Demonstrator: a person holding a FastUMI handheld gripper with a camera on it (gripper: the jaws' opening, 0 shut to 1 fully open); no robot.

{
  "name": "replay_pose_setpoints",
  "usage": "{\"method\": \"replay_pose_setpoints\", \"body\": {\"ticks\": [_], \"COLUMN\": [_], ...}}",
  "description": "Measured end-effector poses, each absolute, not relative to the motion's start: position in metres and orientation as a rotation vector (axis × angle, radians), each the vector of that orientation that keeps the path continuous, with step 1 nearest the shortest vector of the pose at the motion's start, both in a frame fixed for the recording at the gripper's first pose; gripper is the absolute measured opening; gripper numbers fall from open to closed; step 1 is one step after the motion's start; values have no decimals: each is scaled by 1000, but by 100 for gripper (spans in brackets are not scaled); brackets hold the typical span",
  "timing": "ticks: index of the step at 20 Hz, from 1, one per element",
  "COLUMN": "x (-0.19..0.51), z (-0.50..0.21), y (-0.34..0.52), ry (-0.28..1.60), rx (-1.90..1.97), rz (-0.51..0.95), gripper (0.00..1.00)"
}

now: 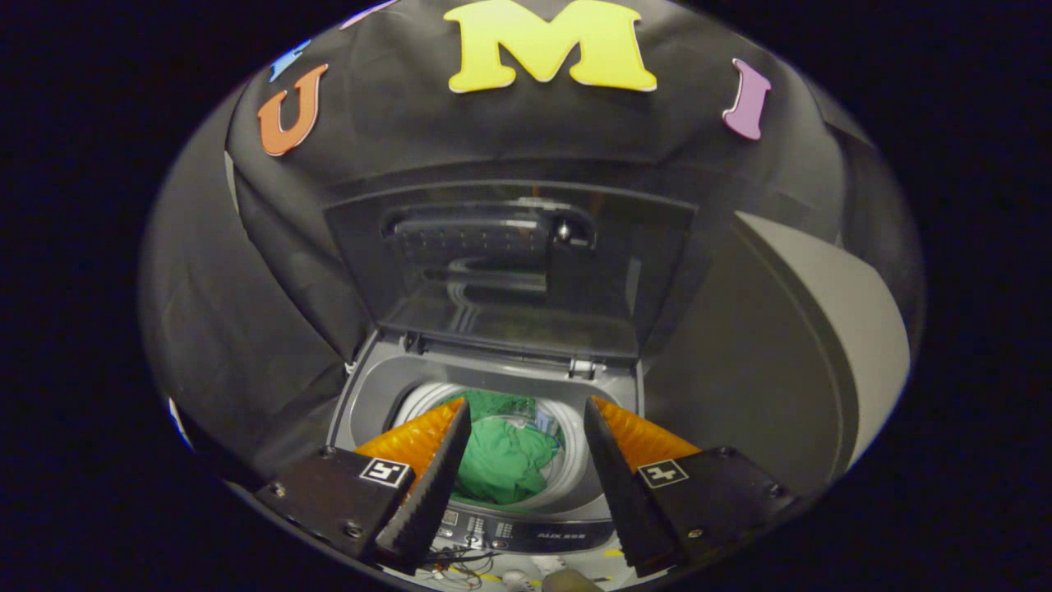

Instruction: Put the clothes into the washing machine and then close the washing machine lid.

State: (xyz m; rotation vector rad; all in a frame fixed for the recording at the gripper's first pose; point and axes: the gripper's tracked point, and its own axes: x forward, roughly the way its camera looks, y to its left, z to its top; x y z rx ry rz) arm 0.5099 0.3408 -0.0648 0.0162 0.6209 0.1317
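Note:
A top-loading washing machine (374,395) stands below me with its dark glass lid (509,271) raised upright at the back. Inside the white drum (423,399) lies a crumpled green garment (501,460), with a bit of bluish cloth beside it. My gripper (526,411) hovers above the drum mouth, open, its fingers spread wide with nothing between them. The green garment shows in the gap between the fingers, well below them.
The machine's control panel (526,530) runs along its front edge, just under the fingers. A large grey appliance (789,362) stands close on the right of the washer. Black cloth walls close in behind and on the left.

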Motion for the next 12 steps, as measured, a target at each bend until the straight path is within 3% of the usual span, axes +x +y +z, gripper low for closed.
{"method": "replay_pose_setpoints", "body": {"ticks": [12], "x": [550], "z": [19], "y": [355], "ry": [475], "rx": [58], "rz": [152], "gripper": [86]}}
